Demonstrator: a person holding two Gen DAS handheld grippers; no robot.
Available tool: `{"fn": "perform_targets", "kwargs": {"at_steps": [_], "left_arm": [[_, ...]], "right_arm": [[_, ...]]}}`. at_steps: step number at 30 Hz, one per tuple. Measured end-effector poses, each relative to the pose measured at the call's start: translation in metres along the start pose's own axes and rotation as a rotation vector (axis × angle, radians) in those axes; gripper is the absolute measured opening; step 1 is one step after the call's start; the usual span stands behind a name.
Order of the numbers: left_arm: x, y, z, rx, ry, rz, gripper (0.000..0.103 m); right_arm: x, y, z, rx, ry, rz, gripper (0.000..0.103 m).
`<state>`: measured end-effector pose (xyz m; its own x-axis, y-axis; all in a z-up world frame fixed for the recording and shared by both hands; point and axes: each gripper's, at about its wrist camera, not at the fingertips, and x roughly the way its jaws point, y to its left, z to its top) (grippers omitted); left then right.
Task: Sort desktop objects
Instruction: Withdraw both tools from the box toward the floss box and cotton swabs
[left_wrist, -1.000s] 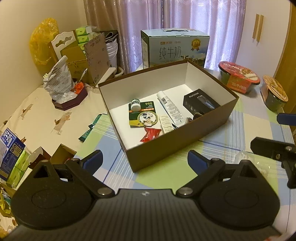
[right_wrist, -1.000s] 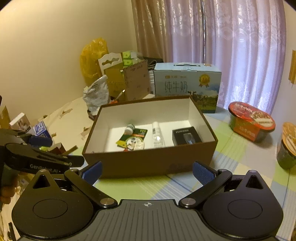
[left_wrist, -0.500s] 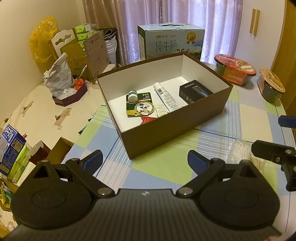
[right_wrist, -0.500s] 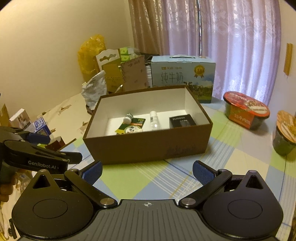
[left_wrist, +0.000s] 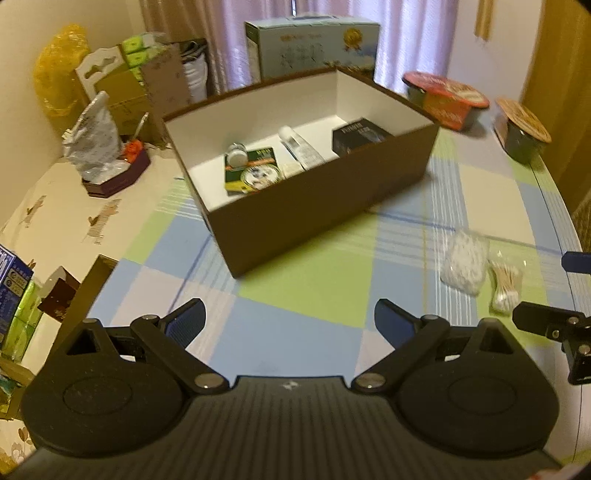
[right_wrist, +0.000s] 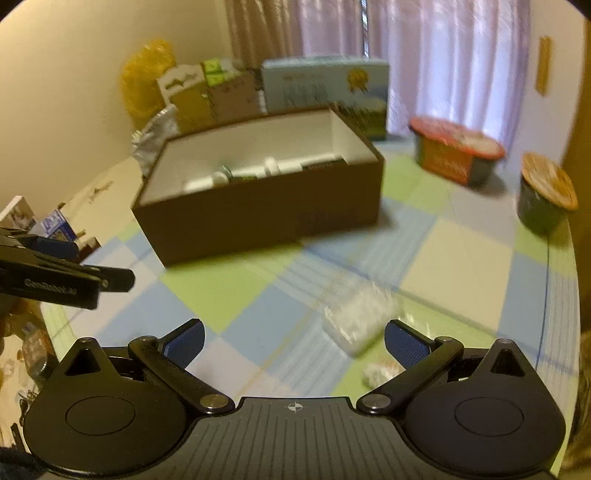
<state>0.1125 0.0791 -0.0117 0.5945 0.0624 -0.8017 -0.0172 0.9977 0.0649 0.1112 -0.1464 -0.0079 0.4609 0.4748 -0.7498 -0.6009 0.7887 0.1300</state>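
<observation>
A brown box (left_wrist: 317, 206) with a white inside stands on the checked tablecloth and holds a small jar (left_wrist: 237, 154), a green card (left_wrist: 255, 173), a white tube (left_wrist: 301, 149) and a black box (left_wrist: 360, 138). Right of it lie a clear bag of white cotton pieces (left_wrist: 463, 260) and a bag of cotton swabs (left_wrist: 506, 282). My left gripper (left_wrist: 290, 323) is open over bare cloth in front of the box. My right gripper (right_wrist: 293, 339) is open, low over the cloth, with the cotton bag (right_wrist: 356, 315) just ahead between its fingers, untouched. The right view is blurred.
Behind the box stands a milk carton case (left_wrist: 314, 44). A red-lidded noodle bowl (left_wrist: 445, 98) and a brown-lidded cup (left_wrist: 522, 131) sit at the back right. Cardboard boxes (left_wrist: 129, 85), a crumpled bag in a dark tray (left_wrist: 96, 147) and small cartons (left_wrist: 14, 280) crowd the left.
Both grippers have drawn back from the box and dropped lower. The cotton bags have come into view, and the right gripper now hovers right behind them.
</observation>
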Motion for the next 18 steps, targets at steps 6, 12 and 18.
{"fn": "perform_targets", "kwargs": {"at_steps": [6,12,18], "left_arm": [[0.015,-0.009,-0.002,0.043,0.018,-0.037,0.096],[0.03,-0.027,0.002,0.102,0.017,-0.097,0.096],[0.054,-0.047,0.008,0.161,0.026,-0.149,0.095]], "right_arm": [[0.005,-0.019,-0.019,0.082,0.042,-0.073,0.101],[0.012,-0.036,-0.03,0.169,0.059,-0.162,0.101],[0.018,-0.056,-0.035,0.296,0.047,-0.201,0.101]]}}
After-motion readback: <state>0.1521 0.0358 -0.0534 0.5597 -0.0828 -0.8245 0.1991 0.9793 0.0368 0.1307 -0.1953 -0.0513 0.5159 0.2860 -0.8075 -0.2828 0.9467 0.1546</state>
